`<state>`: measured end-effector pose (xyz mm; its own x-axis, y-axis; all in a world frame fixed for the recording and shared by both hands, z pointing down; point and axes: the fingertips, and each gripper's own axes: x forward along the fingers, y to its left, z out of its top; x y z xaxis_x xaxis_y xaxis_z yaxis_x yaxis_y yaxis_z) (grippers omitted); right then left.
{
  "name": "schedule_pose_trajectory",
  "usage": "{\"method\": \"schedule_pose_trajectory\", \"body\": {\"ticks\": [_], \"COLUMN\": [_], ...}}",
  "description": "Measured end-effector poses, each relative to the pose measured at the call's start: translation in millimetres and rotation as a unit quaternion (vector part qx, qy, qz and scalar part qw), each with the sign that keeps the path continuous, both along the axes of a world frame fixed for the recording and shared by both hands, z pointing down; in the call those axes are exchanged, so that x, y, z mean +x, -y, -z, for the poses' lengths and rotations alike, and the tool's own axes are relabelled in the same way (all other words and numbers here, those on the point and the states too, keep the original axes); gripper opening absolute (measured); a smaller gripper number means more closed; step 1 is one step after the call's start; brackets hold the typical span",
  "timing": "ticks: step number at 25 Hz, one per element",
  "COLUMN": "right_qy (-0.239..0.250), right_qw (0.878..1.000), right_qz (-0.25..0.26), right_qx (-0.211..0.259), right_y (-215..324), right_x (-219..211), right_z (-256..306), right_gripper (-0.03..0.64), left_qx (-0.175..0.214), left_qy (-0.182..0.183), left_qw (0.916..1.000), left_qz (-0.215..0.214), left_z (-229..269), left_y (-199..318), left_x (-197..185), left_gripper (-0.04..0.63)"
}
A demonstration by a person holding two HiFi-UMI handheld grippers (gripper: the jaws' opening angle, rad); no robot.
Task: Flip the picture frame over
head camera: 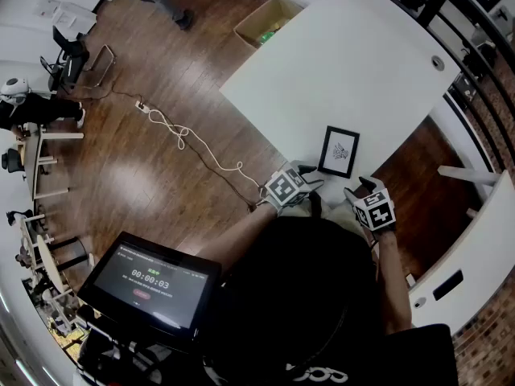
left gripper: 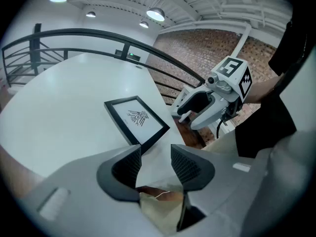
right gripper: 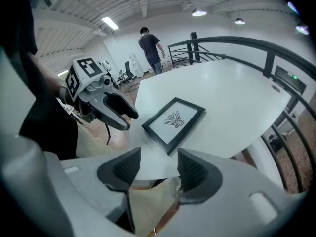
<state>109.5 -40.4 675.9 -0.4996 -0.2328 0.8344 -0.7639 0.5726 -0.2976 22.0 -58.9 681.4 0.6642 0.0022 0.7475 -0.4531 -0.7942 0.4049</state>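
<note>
Lying face up near the front edge of the large white table (head camera: 338,63), the black rectangular picture frame with a white mat and a small black bird-like drawing (head camera: 339,151) sits just ahead of both tools. The left grey two-jaw gripper with its marker cube (left gripper: 154,164) and the right grey two-jaw gripper with its marker cube (right gripper: 159,169) both tilt down toward it. The jaws of each stand apart with nothing between them, and neither touches the frame.

The likeliest trouble is the frame's flatness. With all 4 sides resting on the smooth top, a jaw probably cannot get under an edge and may simply shove the frame along. A shove toward the person could carry it off the nearby table edge onto the wooden floor.

A grip on only 1 side is the next risk: the frame could pivot in the pads, slip and slap down hard on its front. Since the 2 grippers come in close together at the same end, they could also knock each other and spoil the pinch.
</note>
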Motion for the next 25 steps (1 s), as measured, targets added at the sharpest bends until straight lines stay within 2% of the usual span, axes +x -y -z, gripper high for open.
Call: {"method": "schedule_pose_trajectory", "body": {"ticks": [2,9,25], "right_qy": [0.002,0.008,-0.006], "right_qw": [1.0,0.999,0.997], "right_qz": [0.004,0.012,0.032], "right_qx": [-0.009,-0.04,-0.071], "right_y": [2,9,6], "right_x": [-3,-8,-14], "right_z": [-6,-18,-29], "right_gripper": [0.23,0.233,0.233], "left_qx": [-0.004,-0.022,-0.026], "left_qy": [0.013,0.039,0.059], "left_qw": [0.9999,0.999,0.9979], "left_qz": [0.001,0.003,0.008], "left_z": [-6,-17,-20], "left_y": [2,8,11], "left_x": [-1,4,14], "left_gripper": [0.196,0.22,0.239]}}
